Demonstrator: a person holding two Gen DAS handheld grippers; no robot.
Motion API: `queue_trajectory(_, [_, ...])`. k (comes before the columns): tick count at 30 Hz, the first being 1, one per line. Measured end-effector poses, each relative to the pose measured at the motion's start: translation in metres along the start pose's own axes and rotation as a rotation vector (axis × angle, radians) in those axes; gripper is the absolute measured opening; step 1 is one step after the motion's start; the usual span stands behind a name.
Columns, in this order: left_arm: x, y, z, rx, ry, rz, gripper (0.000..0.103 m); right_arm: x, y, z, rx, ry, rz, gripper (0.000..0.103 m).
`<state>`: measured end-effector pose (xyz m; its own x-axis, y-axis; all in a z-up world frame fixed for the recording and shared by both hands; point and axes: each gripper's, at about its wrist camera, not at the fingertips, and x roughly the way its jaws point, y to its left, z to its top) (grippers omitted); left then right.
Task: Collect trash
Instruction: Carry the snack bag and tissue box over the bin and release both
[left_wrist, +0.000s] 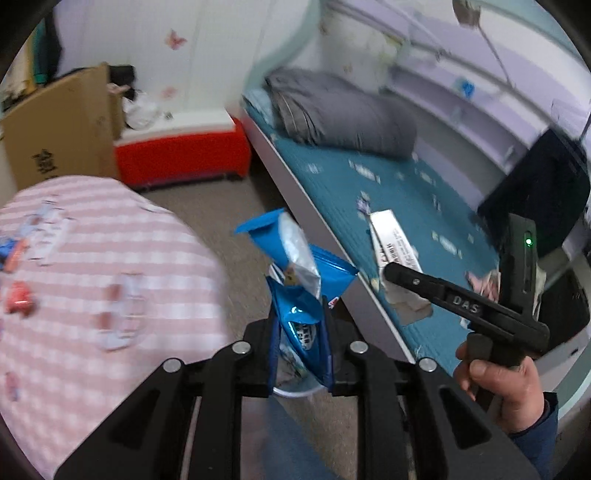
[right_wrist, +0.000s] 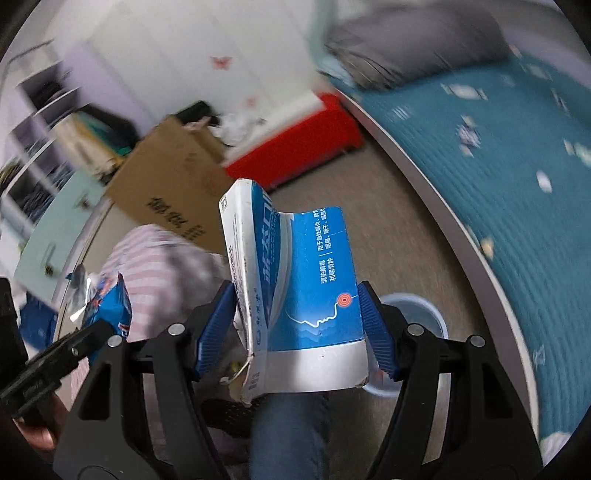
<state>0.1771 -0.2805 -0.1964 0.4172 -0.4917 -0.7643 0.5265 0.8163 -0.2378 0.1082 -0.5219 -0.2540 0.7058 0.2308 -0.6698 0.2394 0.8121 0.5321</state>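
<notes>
My left gripper (left_wrist: 300, 325) is shut on a crumpled blue and silver snack wrapper (left_wrist: 295, 280), held upright over the floor. Below it shows the rim of a pale bin (left_wrist: 295, 393). My right gripper (right_wrist: 295, 295) is shut on a bent blue and white cardboard box (right_wrist: 314, 295), its blue pads (right_wrist: 373, 325) pressing on both sides. The pale bin (right_wrist: 424, 310) lies just behind that box. In the left wrist view the right gripper (left_wrist: 391, 275) reaches in from the right, held by a hand (left_wrist: 495, 384). In the right wrist view the left gripper (right_wrist: 96, 332) and its wrapper (right_wrist: 110, 299) appear at the left.
A pink checked tablecloth (left_wrist: 110, 258) carries several scraps of litter. A bed with a teal sheet (left_wrist: 388, 184) holds a grey duvet (left_wrist: 332, 114) and some paper scraps. A cardboard box (left_wrist: 59, 129) and a red and white box (left_wrist: 181, 155) stand by the wall. A jeans leg (right_wrist: 291, 424) shows below.
</notes>
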Motion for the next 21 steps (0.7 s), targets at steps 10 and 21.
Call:
queue_trajectory(10, [0.161, -0.031, -0.023, 0.028, 0.332, 0.045, 0.019, 0.093, -0.105, -0.029, 0.234, 0.209, -0.073, 0.066])
queue_trajectory(21, [0.233, -0.029, -0.023, 0.036, 0.471, 0.089, 0.055, 0.158, -0.155, -0.048, 0.383, 0.326, -0.065, 0.082])
